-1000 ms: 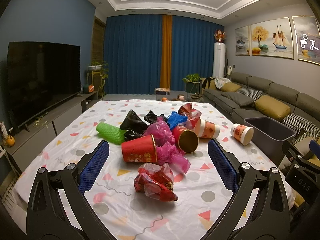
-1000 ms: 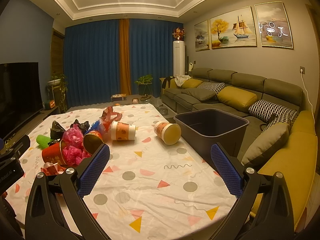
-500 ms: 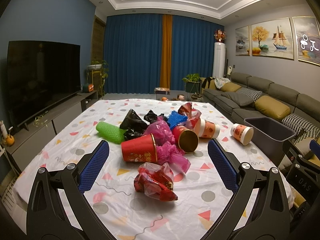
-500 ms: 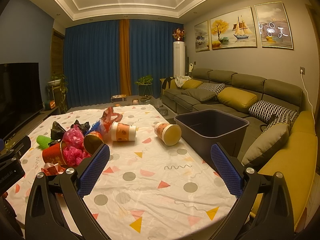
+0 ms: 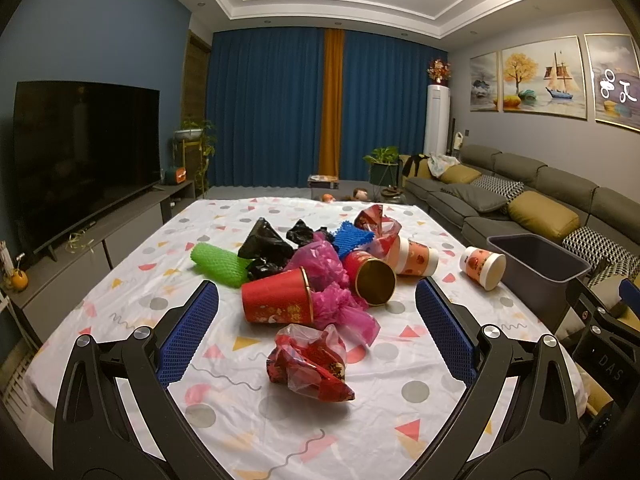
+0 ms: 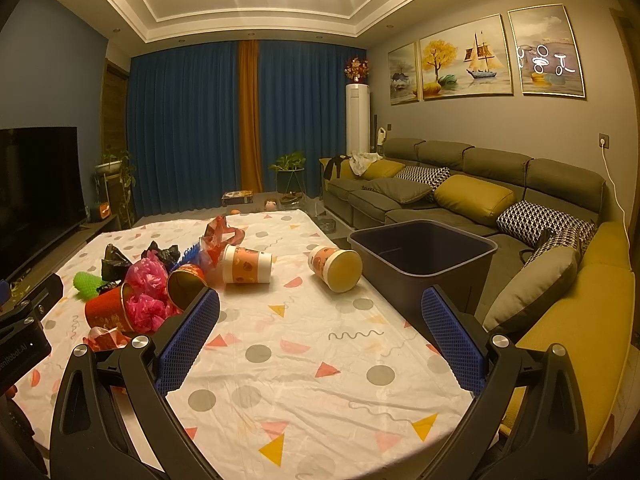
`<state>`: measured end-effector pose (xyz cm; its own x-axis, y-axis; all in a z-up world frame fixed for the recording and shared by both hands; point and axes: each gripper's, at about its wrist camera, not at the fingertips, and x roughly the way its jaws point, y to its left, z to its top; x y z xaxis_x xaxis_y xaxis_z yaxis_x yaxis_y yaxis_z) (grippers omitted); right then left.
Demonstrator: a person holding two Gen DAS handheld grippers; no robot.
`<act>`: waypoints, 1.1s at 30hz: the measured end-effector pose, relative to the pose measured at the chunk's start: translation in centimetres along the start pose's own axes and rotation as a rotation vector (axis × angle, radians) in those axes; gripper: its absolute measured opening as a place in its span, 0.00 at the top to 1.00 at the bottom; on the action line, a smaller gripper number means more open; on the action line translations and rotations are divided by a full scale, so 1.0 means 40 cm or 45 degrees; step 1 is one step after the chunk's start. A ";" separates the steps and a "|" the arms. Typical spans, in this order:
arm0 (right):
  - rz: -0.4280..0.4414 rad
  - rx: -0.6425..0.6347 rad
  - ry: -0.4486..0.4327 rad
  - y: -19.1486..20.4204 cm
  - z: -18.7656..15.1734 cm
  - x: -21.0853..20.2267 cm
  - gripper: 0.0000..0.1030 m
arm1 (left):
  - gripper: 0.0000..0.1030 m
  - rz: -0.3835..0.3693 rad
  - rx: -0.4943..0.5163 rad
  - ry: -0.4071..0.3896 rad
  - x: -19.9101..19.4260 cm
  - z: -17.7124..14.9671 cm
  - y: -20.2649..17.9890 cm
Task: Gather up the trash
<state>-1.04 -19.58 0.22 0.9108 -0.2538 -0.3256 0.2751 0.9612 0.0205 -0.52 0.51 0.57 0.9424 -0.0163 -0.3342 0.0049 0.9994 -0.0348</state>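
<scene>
- Left gripper [image 5: 316, 336]: fingers spread wide, holding nothing, raised over near edge of bench [image 5: 132, 280] with patterned white cloth
- Right gripper [image 6: 320, 340]: fingers likewise spread, empty, above bare cloth on bench's right side
- Crumpled red wrapper [image 5: 310, 362]: nearest item to left gripper, between its fingers in view, lying on cloth
- Red paper cup [image 5: 278, 296]: on its side, just behind wrapper, touching pink plastic bag [image 5: 332, 280]
- Gold-lined red cup [image 5: 370, 278]: on its side, right of pink bag
- Green foam net [image 5: 218, 262], black bags [image 5: 266, 246], blue foam net [image 5: 354, 238]: at back of pile
- Orange-and-white cup [image 6: 246, 264]: on its side at right of pile
- Second orange cup [image 6: 336, 268]: apart from pile, on its side near bench's right edge
- Dark grey bin [image 6: 424, 260]: upright beside bench's right edge, by sofa [image 6: 460, 192]; inside looks empty
</scene>
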 end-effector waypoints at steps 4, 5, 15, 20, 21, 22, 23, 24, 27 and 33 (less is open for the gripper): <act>-0.001 0.000 -0.001 0.000 0.000 0.000 0.05 | 0.06 0.000 0.002 0.000 0.001 0.000 -0.001; -0.001 0.000 -0.002 0.000 0.001 0.000 0.05 | 0.06 -0.002 0.002 0.001 0.000 0.000 -0.001; -0.003 0.000 -0.008 0.000 0.003 -0.001 0.05 | 0.06 -0.003 0.005 0.004 0.002 -0.008 -0.010; -0.005 0.002 -0.010 -0.004 0.003 -0.004 0.05 | 0.06 -0.005 0.006 0.003 0.001 -0.009 -0.011; -0.004 0.003 -0.011 -0.005 0.003 -0.005 0.05 | 0.06 -0.006 0.006 0.003 -0.001 -0.010 -0.013; -0.005 0.002 -0.012 -0.005 0.002 -0.005 0.05 | 0.06 -0.005 0.006 0.004 0.001 -0.009 -0.012; -0.005 0.001 -0.011 -0.005 0.002 -0.005 0.05 | 0.06 -0.005 0.006 0.004 0.001 -0.009 -0.011; -0.005 0.001 -0.012 -0.004 0.003 -0.004 0.05 | 0.06 -0.005 0.006 0.005 0.000 -0.009 -0.012; -0.004 0.002 -0.012 -0.005 0.002 -0.005 0.05 | 0.06 -0.006 0.006 0.005 0.001 -0.009 -0.012; -0.006 0.003 -0.013 -0.005 0.002 -0.005 0.05 | 0.06 -0.005 0.010 0.018 0.006 -0.015 -0.018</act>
<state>-1.24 -19.73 0.37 0.9127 -0.2591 -0.3160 0.2798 0.9598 0.0212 -0.51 -0.23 -0.04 0.9374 -0.0210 -0.3475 0.0117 0.9995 -0.0287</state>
